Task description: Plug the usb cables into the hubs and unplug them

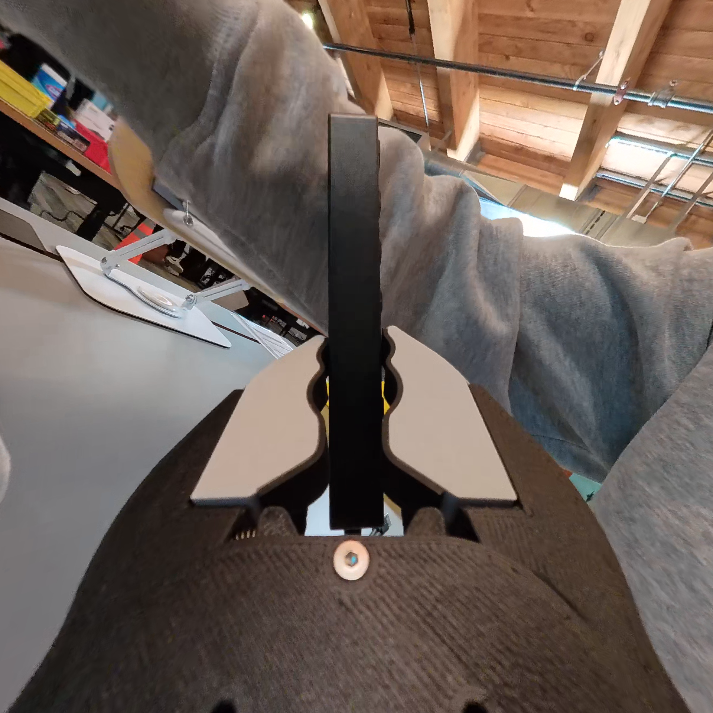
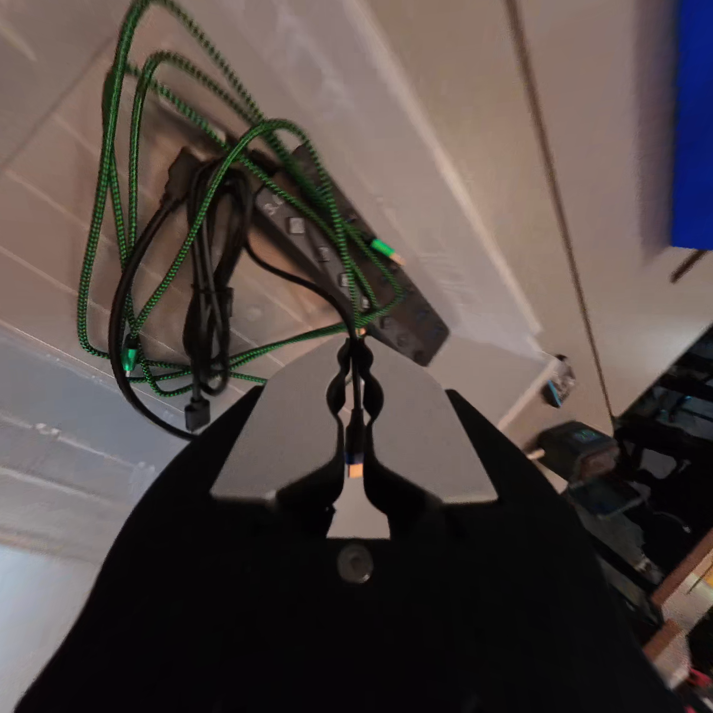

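Observation:
In the left wrist view my left gripper [image 1: 355,343] is shut on a long black hub [image 1: 353,231], seen edge-on and lifted off the table. It points up toward a grey sleeve [image 1: 540,347]. In the right wrist view my right gripper [image 2: 355,343] is shut on a thin black USB cable [image 2: 355,389]. The cable's plug [image 2: 355,447] lies between the jaws with its metal tip toward the camera. A second black hub [image 2: 347,262] lies on the pale table [image 2: 443,115] just beyond the fingertips. Green braided cables [image 2: 112,193] loop over it, one with a loose green plug [image 2: 384,249].
A bundle of black cables [image 2: 208,270] lies left of the hub on the table. A white folding stand [image 1: 146,304] sits on the grey table [image 1: 77,424] to the left. A blue panel [image 2: 694,115] and dark equipment [image 2: 578,451] are off the table's right edge. There is about 30 cm between the tips of the two grippers.

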`<state>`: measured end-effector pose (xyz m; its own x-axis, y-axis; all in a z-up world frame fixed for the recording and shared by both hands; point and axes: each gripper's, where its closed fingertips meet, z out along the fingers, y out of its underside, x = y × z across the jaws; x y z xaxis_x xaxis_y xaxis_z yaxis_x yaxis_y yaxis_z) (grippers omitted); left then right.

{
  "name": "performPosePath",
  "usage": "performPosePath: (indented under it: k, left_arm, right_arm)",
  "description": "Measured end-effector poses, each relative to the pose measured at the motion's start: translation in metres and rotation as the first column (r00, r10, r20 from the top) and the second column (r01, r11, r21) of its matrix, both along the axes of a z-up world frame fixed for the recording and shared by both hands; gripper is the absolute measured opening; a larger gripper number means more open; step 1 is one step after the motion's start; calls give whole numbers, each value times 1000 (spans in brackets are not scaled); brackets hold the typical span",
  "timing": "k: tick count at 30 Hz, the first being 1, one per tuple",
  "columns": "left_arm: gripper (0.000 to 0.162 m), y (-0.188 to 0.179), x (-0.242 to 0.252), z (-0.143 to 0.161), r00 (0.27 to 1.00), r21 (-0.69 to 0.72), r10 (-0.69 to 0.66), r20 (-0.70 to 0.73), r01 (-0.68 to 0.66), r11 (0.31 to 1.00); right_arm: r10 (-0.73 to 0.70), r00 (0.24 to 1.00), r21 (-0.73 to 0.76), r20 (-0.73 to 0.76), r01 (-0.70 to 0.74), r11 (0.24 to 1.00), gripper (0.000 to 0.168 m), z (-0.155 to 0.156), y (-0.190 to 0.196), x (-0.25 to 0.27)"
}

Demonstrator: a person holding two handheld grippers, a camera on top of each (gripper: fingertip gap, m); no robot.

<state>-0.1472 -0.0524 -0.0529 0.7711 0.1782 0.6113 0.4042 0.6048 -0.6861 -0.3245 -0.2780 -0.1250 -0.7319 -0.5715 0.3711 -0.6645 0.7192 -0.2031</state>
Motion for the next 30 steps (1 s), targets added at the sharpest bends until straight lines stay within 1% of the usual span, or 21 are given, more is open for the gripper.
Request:
performPosePath:
  k: [3, 7, 11, 13, 15, 16, 17, 21, 24, 27, 30]
  left_arm:
    - [27, 2, 1, -1, 1000, -2, -8, 5, 8, 1000]
    - [27, 5, 2, -2, 1000, 5, -17, 13, 17, 1000]
    - [27, 7, 3, -2, 1000, 8, -24, 17, 24, 1000]
    - [27, 8, 4, -2, 1000, 7, -26, 15, 26, 1000]
    - [27, 10, 6, -2, 999, 1, -35, 12, 35, 999]
    - [27, 12, 6, -3, 999, -3, -38, 12, 38, 999]
    - [27, 13, 6, -4, 999, -8, -39, 12, 39, 999]
    - [27, 17, 8, -7, 998, -20, -54, 19, 54, 998]
    - [27, 17, 6, -9, 998, -15, -55, 31, 55, 998]
    - [27, 15, 4, -9, 998, -1, -53, 40, 53, 999]
    - [27, 13, 3, -8, 998, 2, -48, 38, 48, 999]
  right_arm:
    - [-47, 999, -148, -3, 46, 988, 4, 51, -1, -12]
    - [-126, 992, -347, 13, 122, 930, 4, 118, 1, -18]
    - [-139, 978, -479, 157, 199, 855, 4, 157, 7, 0]
    - [-121, 957, -507, 262, 243, 827, 4, 167, 10, 12]
    - [-91, 902, -465, 421, 301, 833, 4, 158, 12, 28]
    - [-93, 865, -412, 494, 326, 851, 4, 147, 15, 35]
    - [-111, 836, -358, 537, 345, 868, 4, 132, 19, 39]
    - [-229, 795, -194, 561, 396, 897, 3, 68, 35, 32]
    - [-316, 744, -71, 589, 438, 896, 3, 34, 45, 23]
    - [-338, 741, 32, 580, 394, 919, 4, 13, 59, 22]
    - [-366, 747, 103, 556, 374, 922, 17, 4, 67, 23]
